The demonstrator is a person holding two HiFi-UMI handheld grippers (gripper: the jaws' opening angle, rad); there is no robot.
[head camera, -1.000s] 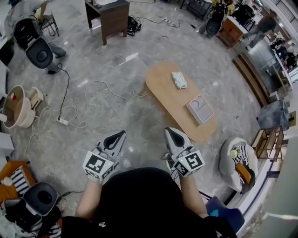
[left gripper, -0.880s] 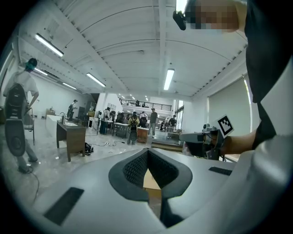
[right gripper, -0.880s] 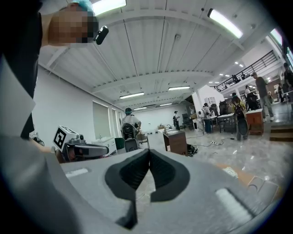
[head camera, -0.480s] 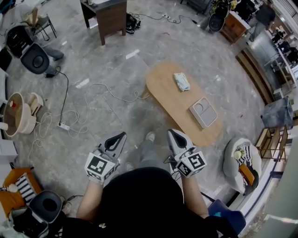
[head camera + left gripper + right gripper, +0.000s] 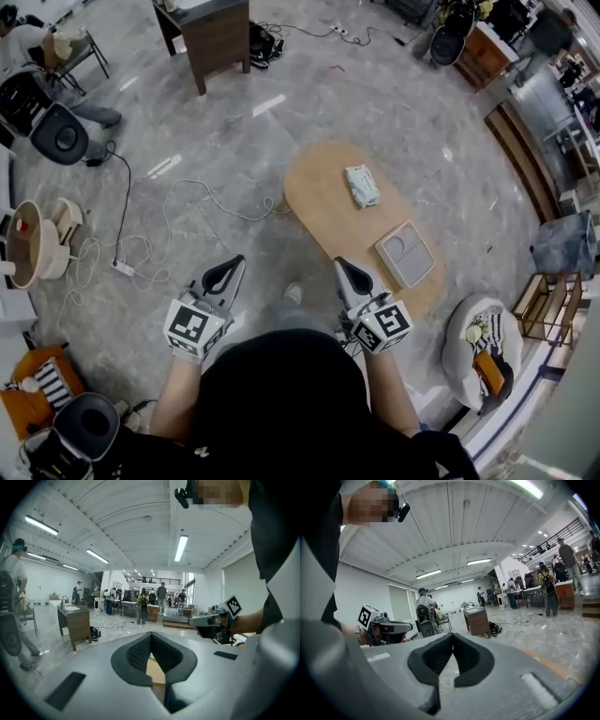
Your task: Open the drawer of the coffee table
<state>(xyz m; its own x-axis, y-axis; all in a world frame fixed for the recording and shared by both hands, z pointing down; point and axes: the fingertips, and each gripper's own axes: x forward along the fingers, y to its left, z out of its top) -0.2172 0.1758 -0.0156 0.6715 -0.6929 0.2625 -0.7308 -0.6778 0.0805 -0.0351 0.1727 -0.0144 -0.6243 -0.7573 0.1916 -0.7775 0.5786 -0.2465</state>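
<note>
The left gripper (image 5: 231,272) and right gripper (image 5: 345,272), near the coffee table (image 5: 323,197), are both closed on nothing, and because no drawer is visible they may reach for the wrong side.

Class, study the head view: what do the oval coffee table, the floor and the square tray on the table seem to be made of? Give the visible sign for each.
Coffee table: likely wood or wood veneer, matte, going by its even light tan top.
Floor: polished stone or marble-look tile, with grey veining and streaks of reflected light.
Tray: probably plastic, matte grey with moulded recesses.
</note>
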